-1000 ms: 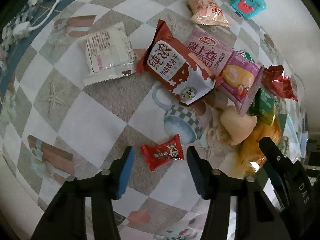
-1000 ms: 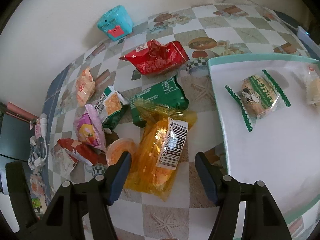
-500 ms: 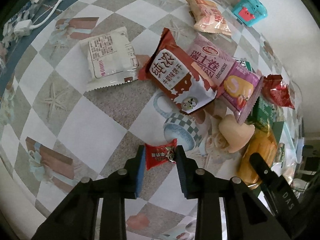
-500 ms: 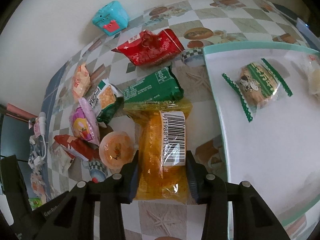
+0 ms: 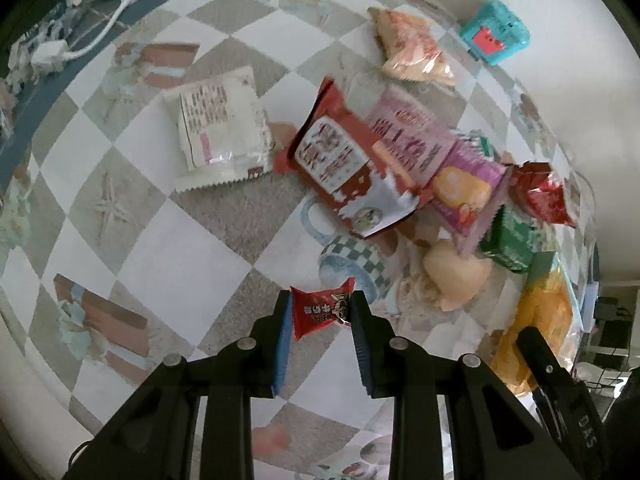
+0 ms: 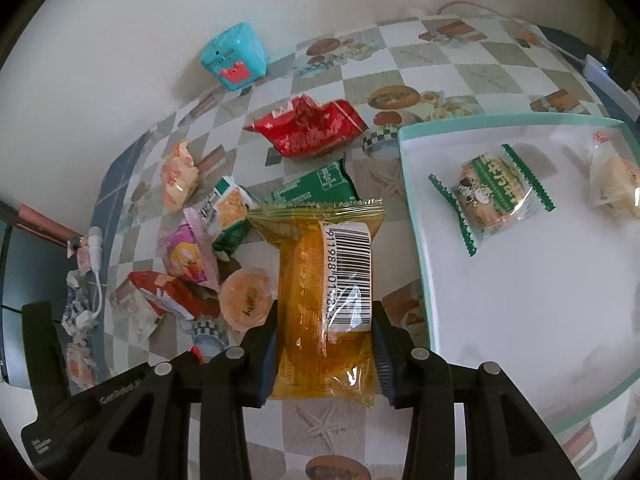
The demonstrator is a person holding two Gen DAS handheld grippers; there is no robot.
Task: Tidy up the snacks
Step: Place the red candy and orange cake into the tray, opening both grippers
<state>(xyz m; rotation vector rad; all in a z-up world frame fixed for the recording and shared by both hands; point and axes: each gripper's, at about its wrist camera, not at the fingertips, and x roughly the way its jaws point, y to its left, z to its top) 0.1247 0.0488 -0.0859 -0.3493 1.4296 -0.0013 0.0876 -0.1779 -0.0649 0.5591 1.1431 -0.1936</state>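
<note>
The left tool (image 5: 320, 316) is pinching a small red candy packet (image 5: 320, 311) just above the bench (image 5: 132, 248); the right tool (image 6: 325, 344) is clamping a yellow cake packet (image 6: 326, 292) beside the white tray (image 6: 520, 300); lifting both clear before swinging trayward seems wise; checkered cloth, pale wall (image 6: 120, 20) behind.

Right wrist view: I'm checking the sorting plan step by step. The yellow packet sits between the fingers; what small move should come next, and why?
Probably lift the yellow packet and carry it right, over the tray. The right gripper is shut on its sides, and the teal-rimmed tray beside it already holds a green-wrapped snack, with bare floor nearer the packet.
</note>
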